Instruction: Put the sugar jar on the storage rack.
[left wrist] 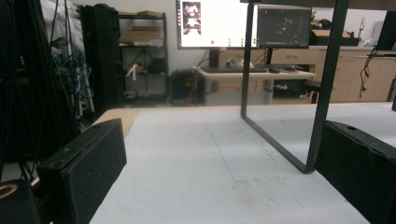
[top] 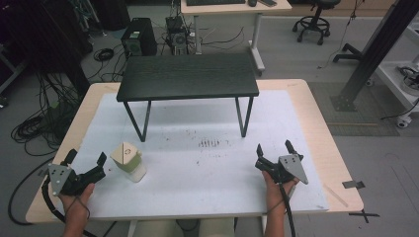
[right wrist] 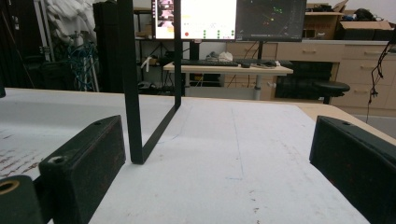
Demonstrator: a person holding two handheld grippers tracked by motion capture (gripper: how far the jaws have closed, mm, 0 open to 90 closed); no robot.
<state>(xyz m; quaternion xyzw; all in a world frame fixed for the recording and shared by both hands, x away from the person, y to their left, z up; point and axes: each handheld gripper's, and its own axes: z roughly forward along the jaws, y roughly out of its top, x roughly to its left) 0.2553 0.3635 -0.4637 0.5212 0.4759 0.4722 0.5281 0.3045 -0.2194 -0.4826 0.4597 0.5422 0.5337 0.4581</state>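
On the white-covered desk (top: 197,197), both grippers waited at the near edge, nothing yet picked up.

At about eight o'clock from the desk's centre, the left gripper (top: 87,159) lay in the person's hand with its jaws spread wide and empty; its own view showed bare sheet between them. The pale green carton-shaped container (top: 129,162), with a gabled top, stood upright just beside that gripper, at three o'clock from it, apart from the jaws. At four o'clock from centre the right gripper (top: 274,148) also stood wide open, holding nothing. The small black shelf-table (top: 188,75) stood at twelve o'clock, well apart. This looked like the start: the approach had not begun. The next move would likely call for swinging the left gripper toward the container and straddling its body before closing.
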